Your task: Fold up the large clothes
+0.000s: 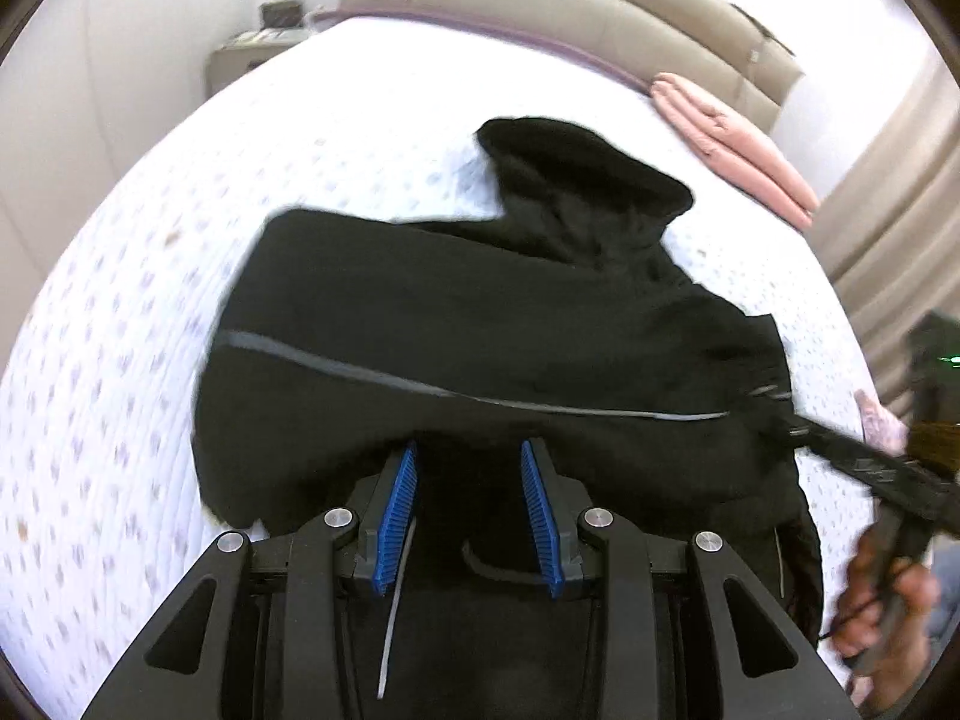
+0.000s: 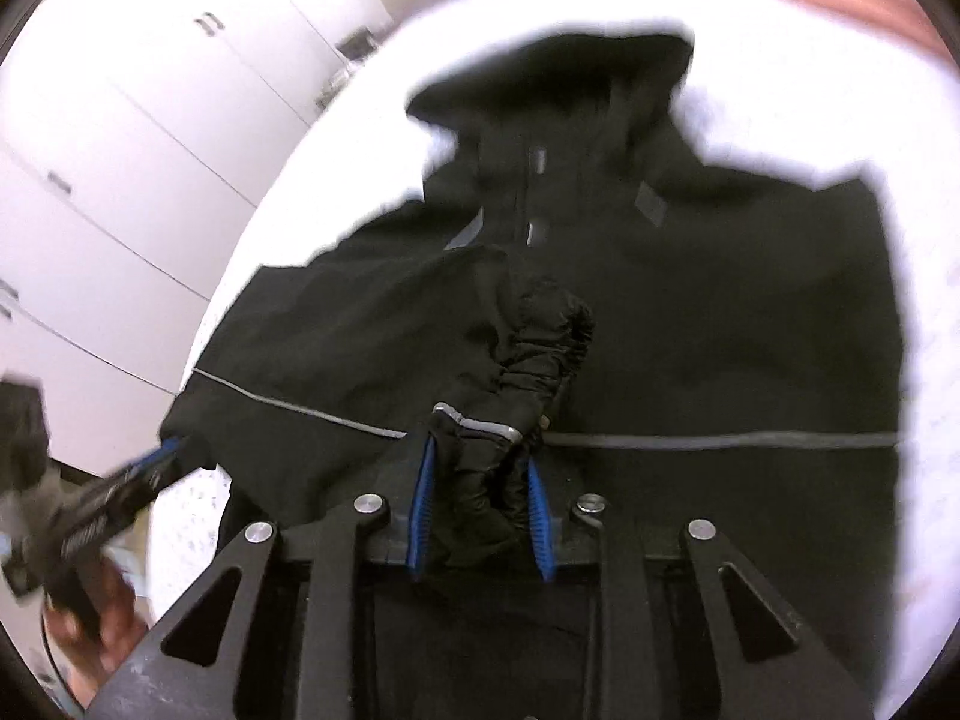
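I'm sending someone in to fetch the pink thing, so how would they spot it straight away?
Start at the big bed with the white dotted cover and look to its far end, by the beige padded headboard. The folded pink quilt lies there, beyond the black jacket's hood; it is the only pink, puffy thing on the bed.

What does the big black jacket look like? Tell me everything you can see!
The black jacket is a hooded coat of smooth, slightly shiny fabric, lying spread on the white dotted bed cover. Its hood points toward the headboard. A thin grey stripe crosses it. The right gripper pinches a bunched sleeve cuff; the left gripper has cloth between its blue pads.
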`<act>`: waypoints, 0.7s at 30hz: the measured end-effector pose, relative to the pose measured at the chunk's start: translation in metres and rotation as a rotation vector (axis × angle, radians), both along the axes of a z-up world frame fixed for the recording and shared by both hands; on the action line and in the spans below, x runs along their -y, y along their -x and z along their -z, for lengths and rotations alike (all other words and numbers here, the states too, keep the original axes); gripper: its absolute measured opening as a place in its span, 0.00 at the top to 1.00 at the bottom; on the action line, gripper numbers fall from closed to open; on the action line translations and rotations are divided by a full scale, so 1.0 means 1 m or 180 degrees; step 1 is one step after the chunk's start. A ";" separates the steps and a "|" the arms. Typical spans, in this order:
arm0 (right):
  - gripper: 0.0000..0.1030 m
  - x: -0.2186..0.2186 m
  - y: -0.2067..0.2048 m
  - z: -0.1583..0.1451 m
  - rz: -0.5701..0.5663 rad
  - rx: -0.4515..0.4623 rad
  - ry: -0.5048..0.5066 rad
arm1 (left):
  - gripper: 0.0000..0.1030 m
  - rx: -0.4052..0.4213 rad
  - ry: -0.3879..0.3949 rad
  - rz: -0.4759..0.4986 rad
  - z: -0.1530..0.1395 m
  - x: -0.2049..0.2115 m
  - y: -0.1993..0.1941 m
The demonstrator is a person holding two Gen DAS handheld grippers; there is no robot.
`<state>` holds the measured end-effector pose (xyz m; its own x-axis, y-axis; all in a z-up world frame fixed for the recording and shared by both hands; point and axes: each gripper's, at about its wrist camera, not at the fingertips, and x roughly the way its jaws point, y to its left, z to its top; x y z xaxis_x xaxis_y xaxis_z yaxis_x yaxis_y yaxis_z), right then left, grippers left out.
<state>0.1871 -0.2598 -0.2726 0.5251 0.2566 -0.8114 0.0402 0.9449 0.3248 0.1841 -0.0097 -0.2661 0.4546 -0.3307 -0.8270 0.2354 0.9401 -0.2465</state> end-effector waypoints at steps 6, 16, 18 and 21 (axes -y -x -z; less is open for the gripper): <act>0.70 0.061 0.028 -0.032 0.0427 0.0105 0.0720 | 0.64 0.0068 -0.0001 0.0252 0.003 0.042 -0.018; 0.67 0.109 0.030 0.079 0.0706 -0.0600 0.0584 | 0.73 -0.0432 -0.0049 0.0042 0.084 0.027 -0.062; 0.67 0.114 0.028 0.084 0.0735 -0.0608 0.0522 | 0.73 -0.0439 -0.0095 0.0052 0.085 0.031 -0.065; 0.66 0.114 0.028 0.077 0.0708 -0.0661 0.0538 | 0.72 -0.0426 -0.0201 0.0063 0.070 0.038 -0.065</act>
